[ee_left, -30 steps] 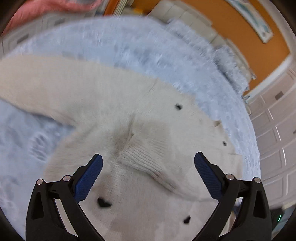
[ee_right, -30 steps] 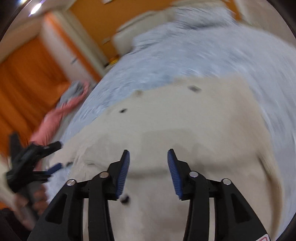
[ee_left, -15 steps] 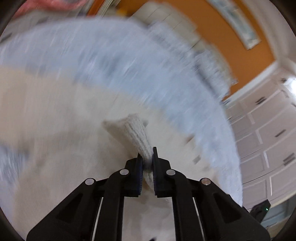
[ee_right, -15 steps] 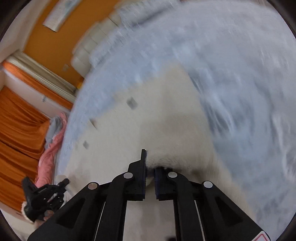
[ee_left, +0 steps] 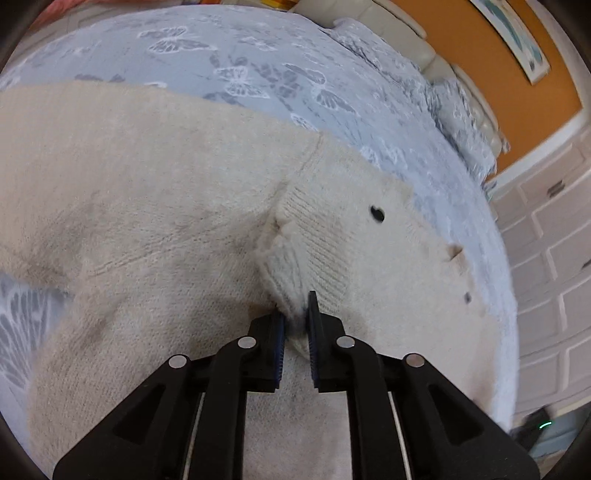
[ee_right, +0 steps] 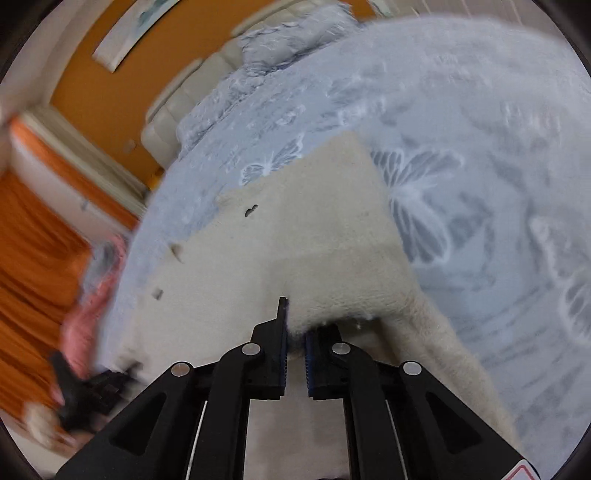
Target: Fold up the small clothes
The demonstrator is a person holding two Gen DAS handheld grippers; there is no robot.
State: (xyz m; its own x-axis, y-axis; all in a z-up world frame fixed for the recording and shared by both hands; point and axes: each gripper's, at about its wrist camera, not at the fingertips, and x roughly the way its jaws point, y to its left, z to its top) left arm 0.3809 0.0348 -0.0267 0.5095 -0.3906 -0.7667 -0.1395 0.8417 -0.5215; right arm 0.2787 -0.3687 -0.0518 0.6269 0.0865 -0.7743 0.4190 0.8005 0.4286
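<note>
A cream knit sweater (ee_left: pixel 155 192) with small black heart marks lies spread on a bed with a grey-blue butterfly-print cover (ee_left: pixel 240 74). My left gripper (ee_left: pixel 295 325) is shut on the sweater's ribbed collar (ee_left: pixel 314 251), which is pinched up into a ridge. In the right wrist view the same sweater (ee_right: pixel 295 229) stretches ahead. My right gripper (ee_right: pixel 295 332) is shut on a raised fold at its edge, near where a sleeve (ee_right: pixel 443 362) runs off to the lower right.
Pillows (ee_left: pixel 458 107) and a cream headboard (ee_left: pixel 402 26) stand against an orange wall. White panelled cupboards (ee_left: pixel 554 258) are at the right. Pink clothing (ee_right: pixel 92 295) and orange curtains (ee_right: pixel 33 251) lie left in the right wrist view, where the other gripper (ee_right: pixel 88 387) shows blurred.
Both grippers were open above the sweater a second ago. They have closed, the left on the collar and the right on the sweater's edge, and each now holds a lifted fold.
</note>
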